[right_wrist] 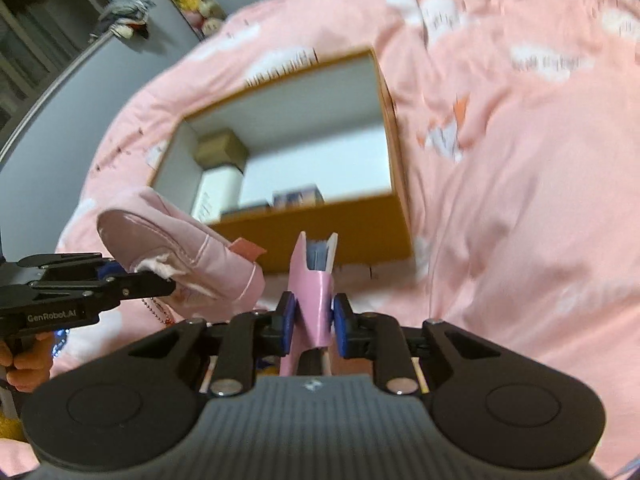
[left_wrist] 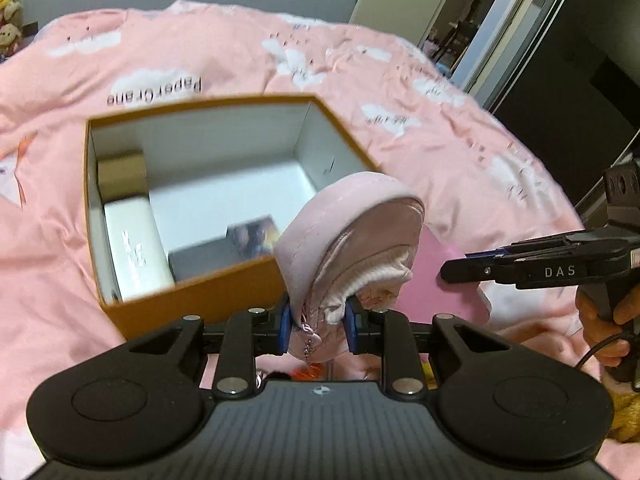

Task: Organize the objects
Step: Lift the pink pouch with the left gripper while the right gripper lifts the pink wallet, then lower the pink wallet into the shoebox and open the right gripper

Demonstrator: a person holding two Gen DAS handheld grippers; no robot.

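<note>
Left fingers point(left_wrist: 316, 320) pinch a pink pouch point(left_wrist: 352, 240); right fingers point(right_wrist: 314, 320) clamp, seemingly, a pink booklet point(right_wrist: 314, 292).

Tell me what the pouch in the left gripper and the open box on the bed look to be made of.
Pink pouch: soft fabric, likely padded cloth or faux leather, judging by its stitched seams, zipper and slight sheen. Open box: apparently stiff cardboard, matte orange-brown outside, white inside, with straight thin walls and crisp corners.

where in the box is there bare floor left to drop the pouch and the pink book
Inside the orange box, the white floor is bare through the middle and toward its right wall. The left side is crowded: a tan carton and white box. A dark picture card fills the near edge.
</note>
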